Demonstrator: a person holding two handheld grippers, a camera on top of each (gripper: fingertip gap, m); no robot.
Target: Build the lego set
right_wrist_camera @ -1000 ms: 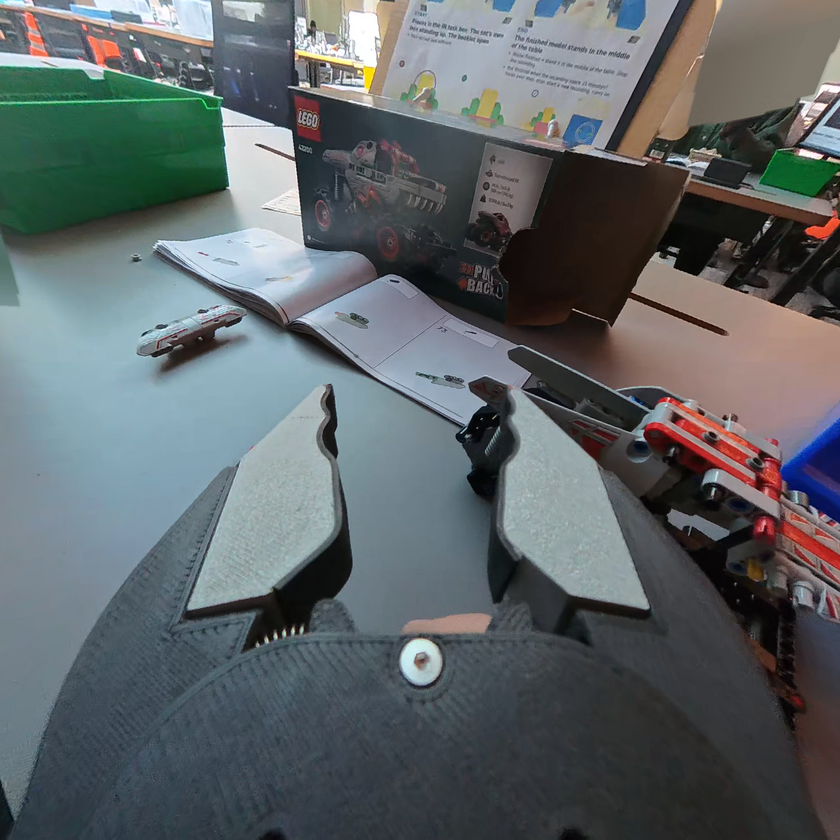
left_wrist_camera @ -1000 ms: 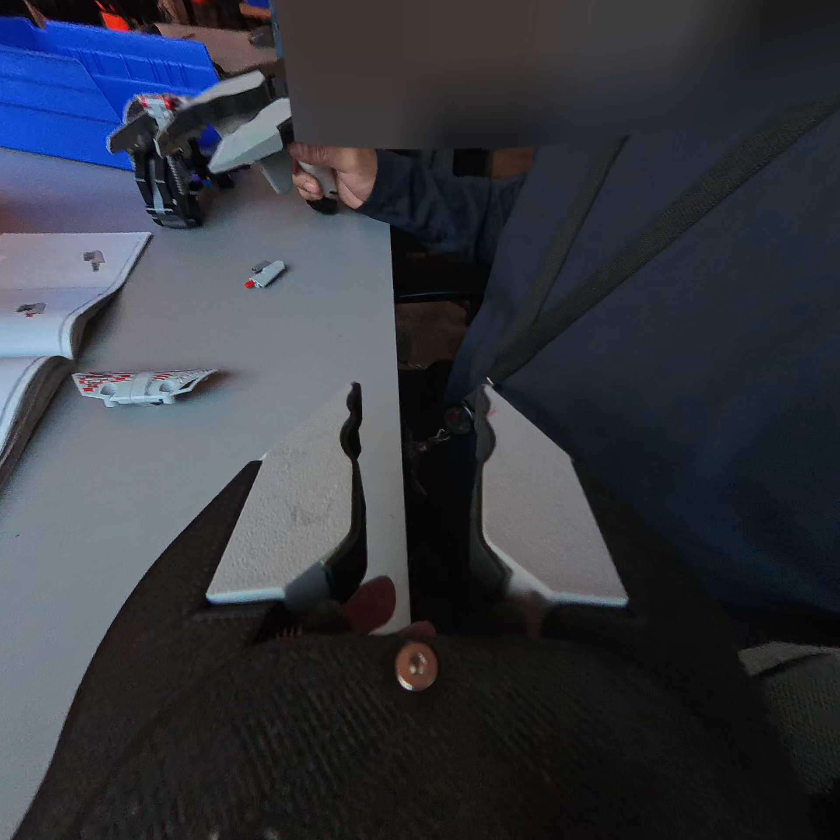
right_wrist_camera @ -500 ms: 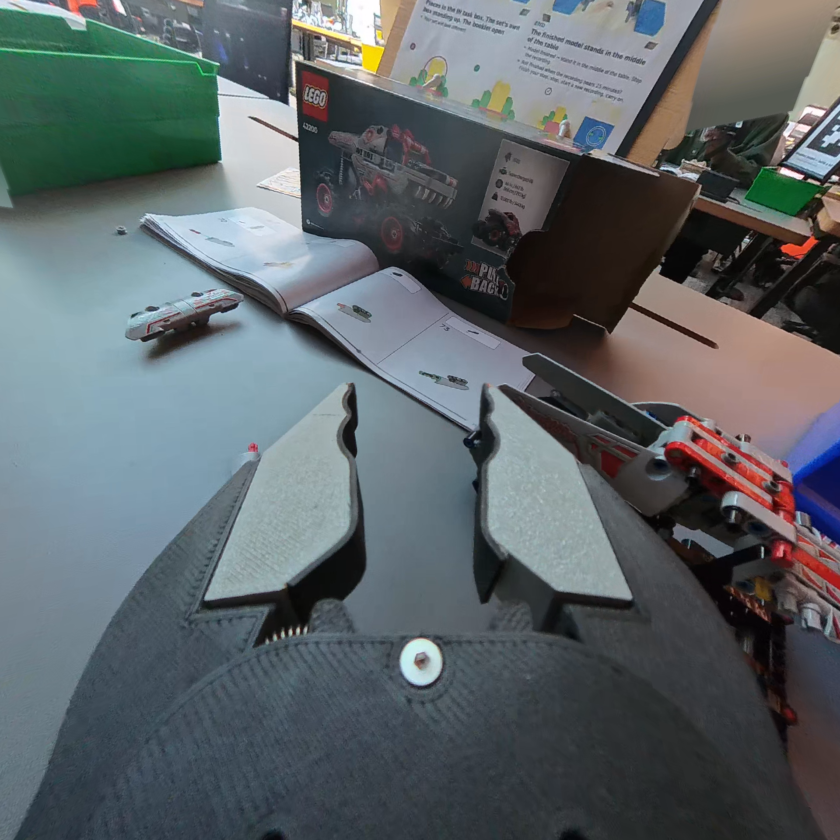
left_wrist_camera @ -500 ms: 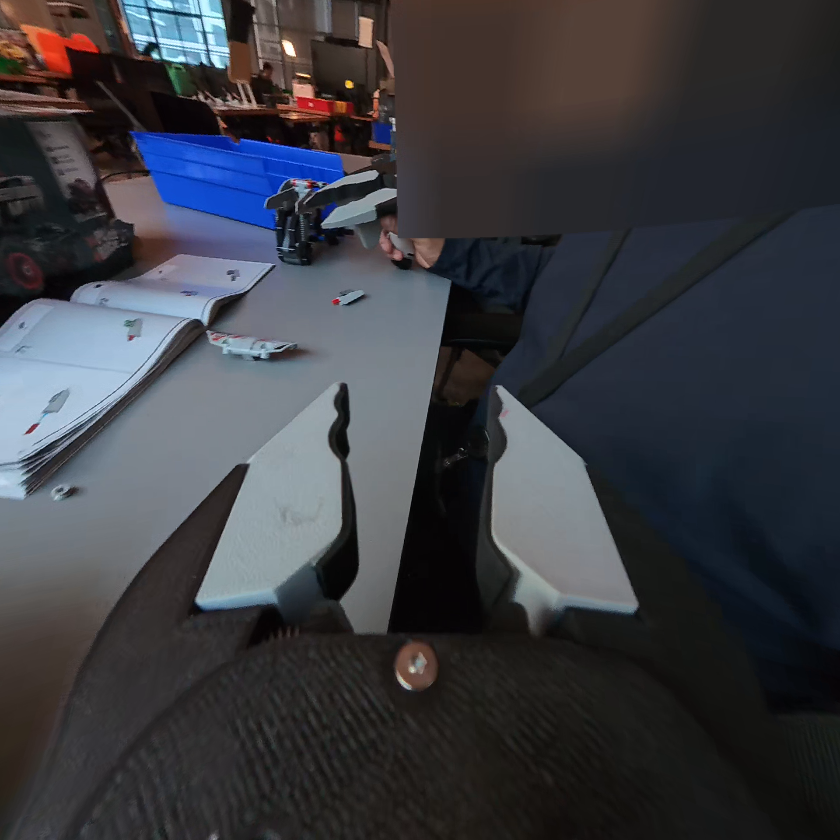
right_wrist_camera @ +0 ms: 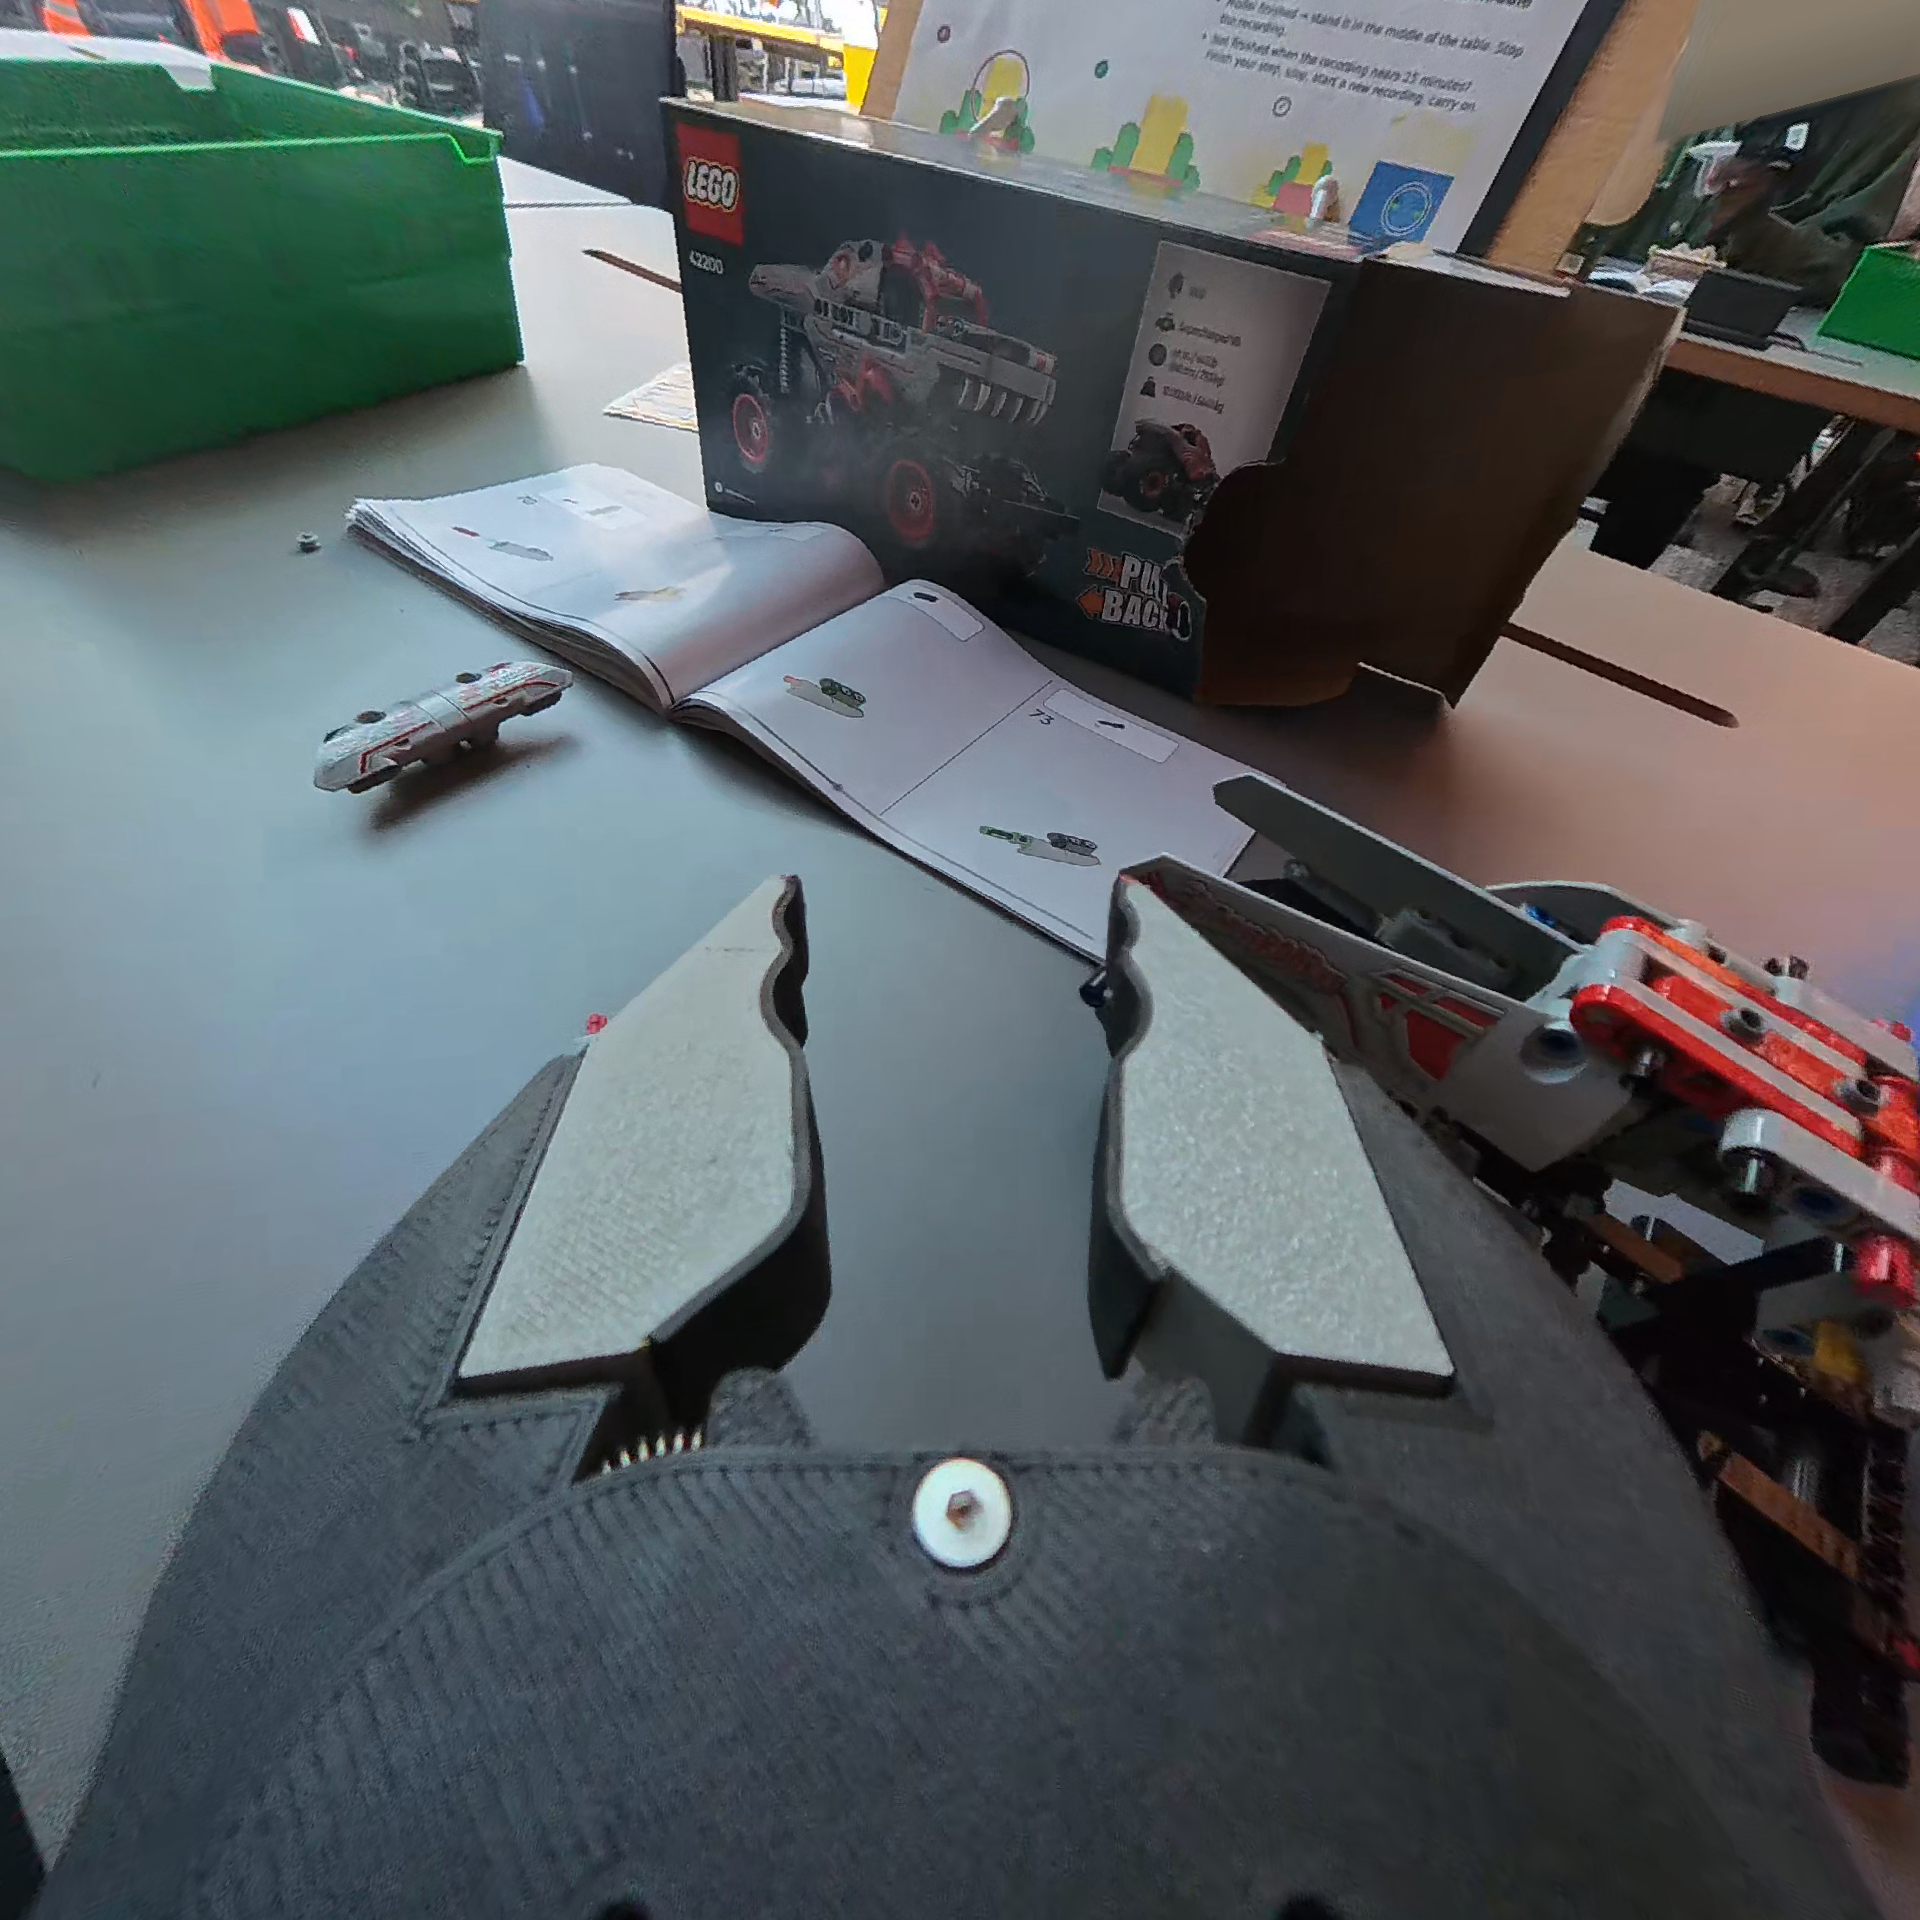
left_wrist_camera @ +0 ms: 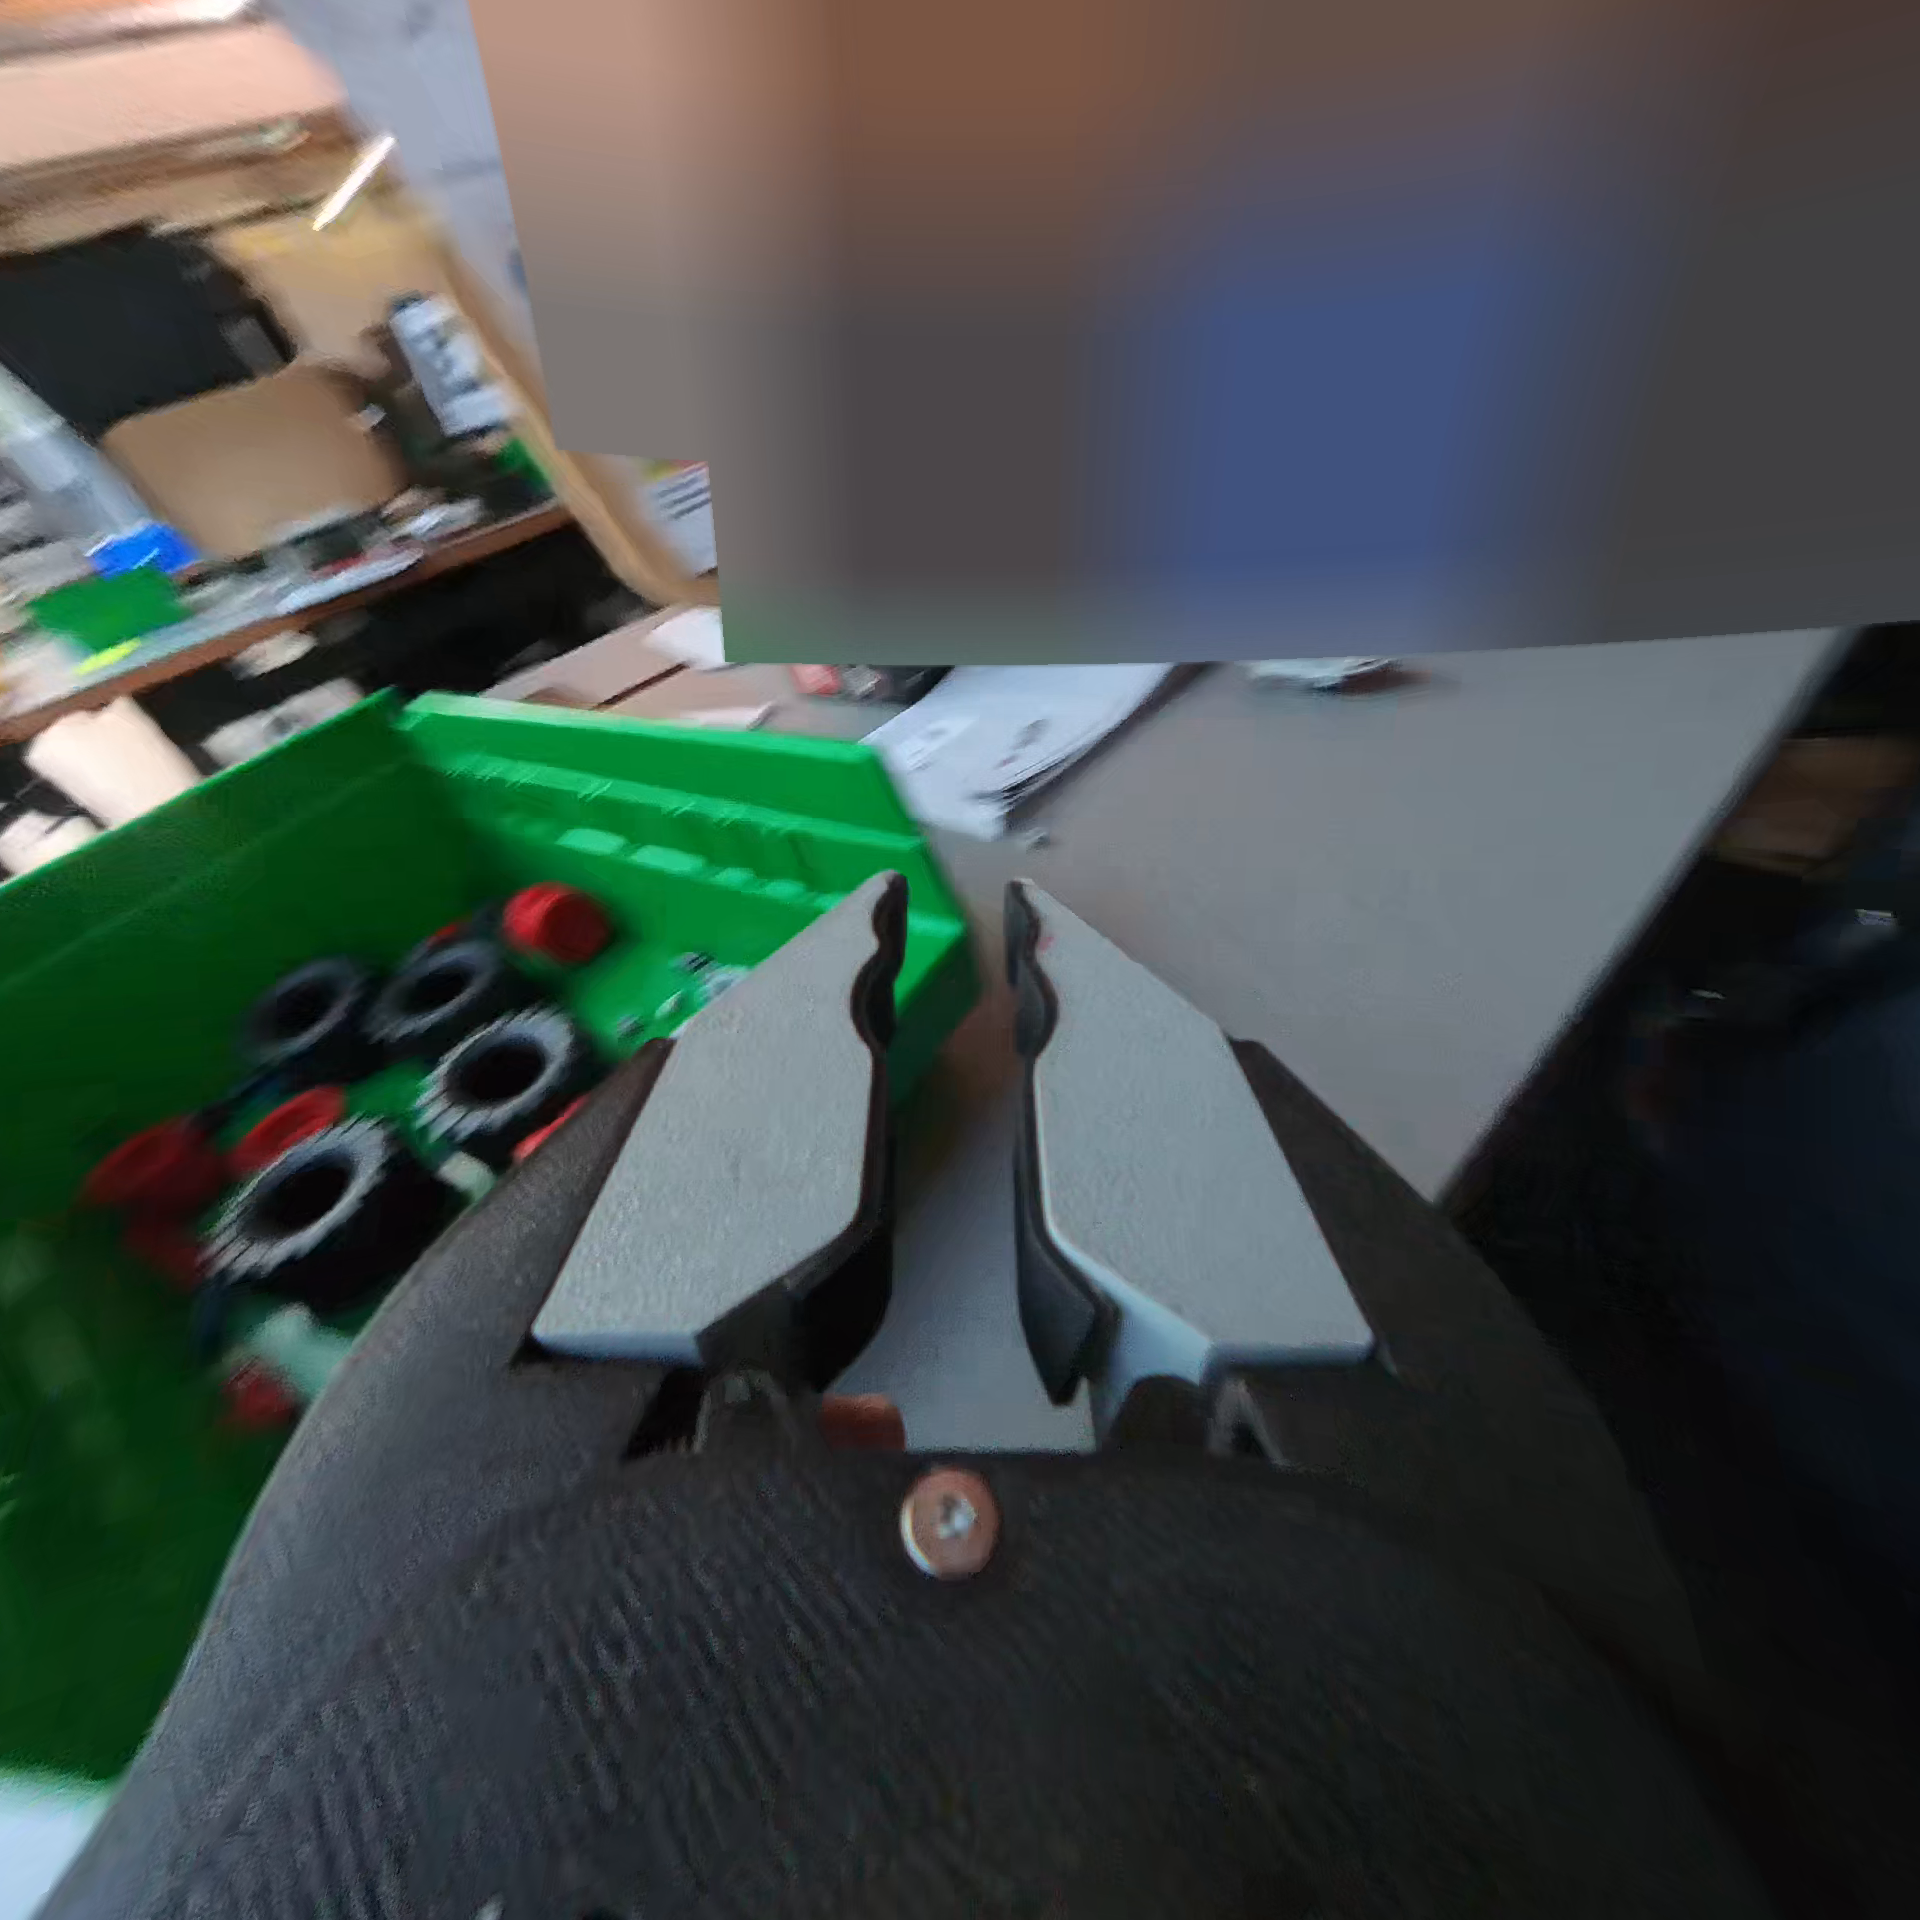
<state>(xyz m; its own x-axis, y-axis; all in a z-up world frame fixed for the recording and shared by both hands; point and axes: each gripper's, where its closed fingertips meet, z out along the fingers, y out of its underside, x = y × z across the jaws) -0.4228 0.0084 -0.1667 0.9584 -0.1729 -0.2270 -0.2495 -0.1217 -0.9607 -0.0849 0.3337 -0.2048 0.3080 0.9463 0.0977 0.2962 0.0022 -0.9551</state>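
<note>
My left gripper (left_wrist_camera: 954, 902) is open and empty, its tips over the near right corner of a green bin (left_wrist_camera: 665, 821). The bin holds several black tyres (left_wrist_camera: 499, 1075) and red wheel hubs (left_wrist_camera: 551, 923). My right gripper (right_wrist_camera: 951, 904) is open and empty above the dark table (right_wrist_camera: 208, 987). The half-built grey and red truck (right_wrist_camera: 1558, 1049) stands just right of its right finger. A grey and red panel piece (right_wrist_camera: 442, 722) lies on the table to the front left. A small red-tipped piece (right_wrist_camera: 594, 1023) peeks out beside the left finger. The open instruction booklet (right_wrist_camera: 914, 717) lies ahead.
The set's box (right_wrist_camera: 1039, 395) stands behind the booklet. The green bin (right_wrist_camera: 239, 281) sits at the far left in the right wrist view. A tiny grey part (right_wrist_camera: 307, 541) lies near the booklet's left end. The table edge (left_wrist_camera: 1621, 935) runs on the left gripper's right. Some 50 cm of space lies between my two pairs of fingers.
My left gripper has swung left from the table's near edge to the green bin, and its jaws have narrowed. My right gripper has opened a little wider and stayed beside the truck.
</note>
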